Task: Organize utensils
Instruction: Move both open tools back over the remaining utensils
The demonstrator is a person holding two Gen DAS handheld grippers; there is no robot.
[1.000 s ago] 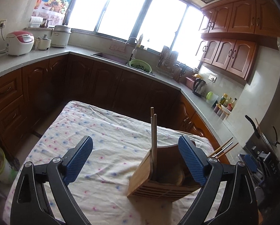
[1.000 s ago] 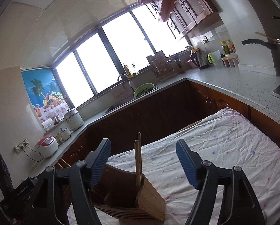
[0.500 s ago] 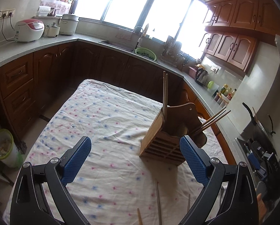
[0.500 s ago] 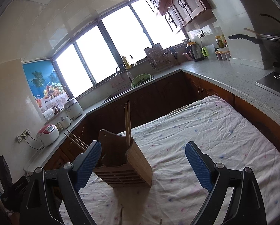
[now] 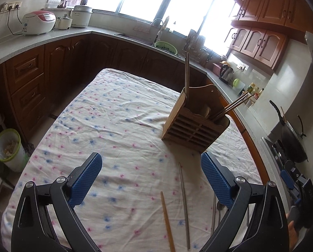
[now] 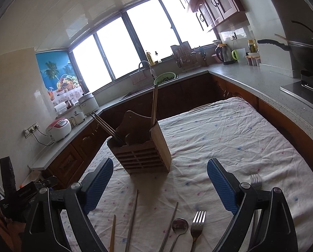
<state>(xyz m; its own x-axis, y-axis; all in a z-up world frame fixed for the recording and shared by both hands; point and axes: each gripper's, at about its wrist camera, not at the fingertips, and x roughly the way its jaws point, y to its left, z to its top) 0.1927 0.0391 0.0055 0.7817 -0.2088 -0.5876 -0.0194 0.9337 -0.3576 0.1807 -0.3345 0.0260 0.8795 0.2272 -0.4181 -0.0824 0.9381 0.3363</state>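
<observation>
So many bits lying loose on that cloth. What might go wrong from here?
The wooden holder stands on wrinkled cloth, with tall chopsticks poking out, so a bump could tip it. The spoon, fork and loose chopstick lie close together, so the open right gripper may pinch two at once.

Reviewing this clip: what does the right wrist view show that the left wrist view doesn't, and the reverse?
Only the right wrist view shows a fork and a spoon lying on the cloth, with a second fork behind the right tongs. Only the left wrist view shows the green bin on the floor and the left tongs. Both show the wooden utensil holder with chopsticks in it and loose chopsticks on the cloth; both tongs are open and hold nothing.
</observation>
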